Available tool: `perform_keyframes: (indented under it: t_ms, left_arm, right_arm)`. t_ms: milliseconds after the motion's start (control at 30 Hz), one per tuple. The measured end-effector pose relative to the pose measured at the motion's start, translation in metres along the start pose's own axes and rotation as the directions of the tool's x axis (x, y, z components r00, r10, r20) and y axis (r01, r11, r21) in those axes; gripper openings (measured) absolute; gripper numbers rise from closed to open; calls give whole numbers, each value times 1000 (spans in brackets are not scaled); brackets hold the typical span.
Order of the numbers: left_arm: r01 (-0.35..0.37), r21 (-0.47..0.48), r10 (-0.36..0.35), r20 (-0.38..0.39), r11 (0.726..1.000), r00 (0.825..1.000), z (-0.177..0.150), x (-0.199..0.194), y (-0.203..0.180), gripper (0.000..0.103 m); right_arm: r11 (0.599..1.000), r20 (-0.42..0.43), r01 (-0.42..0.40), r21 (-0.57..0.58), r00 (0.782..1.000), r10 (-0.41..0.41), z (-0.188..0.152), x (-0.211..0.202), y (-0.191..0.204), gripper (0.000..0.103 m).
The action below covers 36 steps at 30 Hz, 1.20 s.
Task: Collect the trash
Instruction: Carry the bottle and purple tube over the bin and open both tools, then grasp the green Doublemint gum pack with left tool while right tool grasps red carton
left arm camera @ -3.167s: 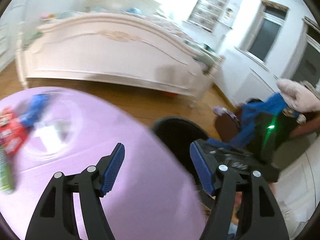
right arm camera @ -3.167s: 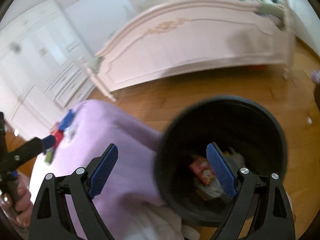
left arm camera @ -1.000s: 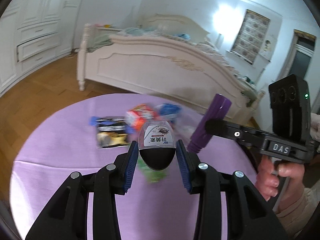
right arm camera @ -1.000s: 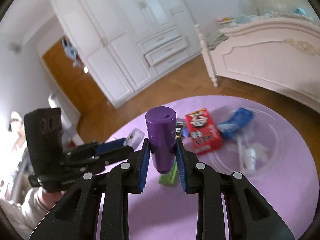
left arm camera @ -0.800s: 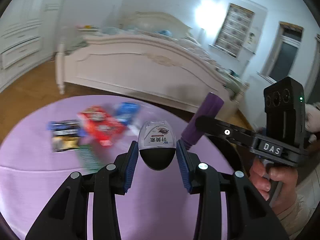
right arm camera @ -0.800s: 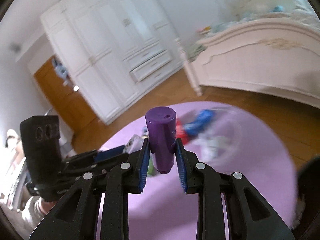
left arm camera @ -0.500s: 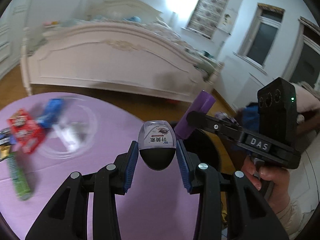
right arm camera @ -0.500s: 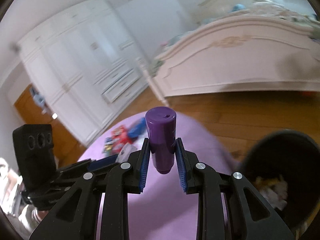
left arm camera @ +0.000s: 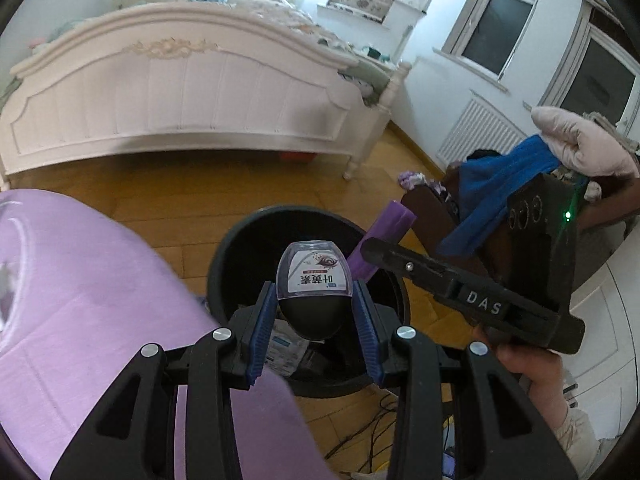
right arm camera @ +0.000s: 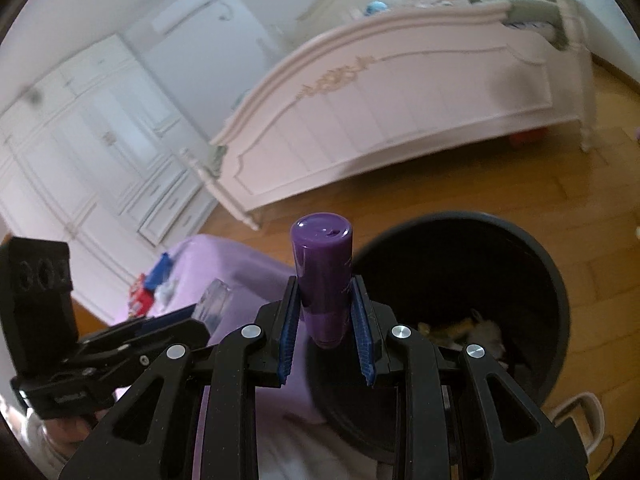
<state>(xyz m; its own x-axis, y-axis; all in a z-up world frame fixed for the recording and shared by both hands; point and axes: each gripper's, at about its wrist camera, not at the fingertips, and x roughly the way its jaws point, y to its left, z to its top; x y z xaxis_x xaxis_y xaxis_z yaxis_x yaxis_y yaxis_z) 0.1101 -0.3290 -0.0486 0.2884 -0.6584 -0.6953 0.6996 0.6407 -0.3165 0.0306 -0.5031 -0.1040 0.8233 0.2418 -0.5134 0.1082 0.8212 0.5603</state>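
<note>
Left gripper: I pinch a small bottle between the blue pads; pads press on both its sides. Bottle has clear top, white label w/ red and blue print, dark lower part.

Where left gripper is: over the mouth of the black trash bin, just past the edge of the worktop.

Right gripper: I pinch a purple tube, cap end pointing away from me, pads tight on its lower half.

Where right gripper is: at the near-left rim of the bin in the right wrist view, tube approx. above the rim, between worktop and bin. In the left wrist view the same tube sticks out over the right side of the bin opening, and my right gripper body w/ letters "DAS" is just beside it.

Bin: stands on the wooden floor, touching or very near the worktop cloth; cannot tell which. Inside there are papers and wrappers at the bottom, blurred.

Worktop: round, w/ lilac cloth. On its far part, in the right wrist view, some trash remains: a red pack, a blue pack, sth. pale beside them; too blurred for detail.

Room: white bed behind the bin, white wardrobe at left, radiator under the window.
</note>
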Motion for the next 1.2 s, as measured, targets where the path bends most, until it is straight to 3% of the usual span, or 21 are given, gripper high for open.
perform_keyframes:
  t_ms: [367, 467, 600, 667, 767, 933, 1167, 1200]
  left_arm:
    - [-32, 48, 35, -48, 998, 998, 7, 33, -16, 41]
    - [-37, 48, 39, -51, 998, 998, 5, 30, -15, 51]
    - [-42, 40, 44, -38, 998, 998, 2, 20, -11, 53]
    - [-44, 32, 45, -27, 999, 999, 2, 13, -7, 54]
    - [-58, 19, 58, 0, 998, 998, -1, -1, -1, 65]
    - [-90, 3, 89, 39, 996, 995, -9, -25, 10, 69]
    - [-201, -44, 204, 109, 979, 973, -26, -73, 37, 72]
    - [-217, -49, 221, 114, 975, 969, -28, -77, 41, 72]
  right_arm:
    - [997, -54, 57, 49, 997, -55, -17, 19, -27, 28]
    - [996, -57, 69, 56, 996, -66, -21, 17, -32, 40]
    - [995, -44, 76, 58, 996, -74, -23, 14, -31, 54]
    - [996, -47, 75, 51, 996, -73, -23, 14, -25, 54]
    - [997, -48, 72, 32, 996, -71, -22, 17, -15, 54]
    - [998, -49, 57, -5, 997, -57, -19, 20, 8, 54]
    - [998, -71, 19, -67, 997, -23, -18, 34, 50, 54]
    - [997, -73, 13, -74, 997, -19, -18, 35, 56, 60]
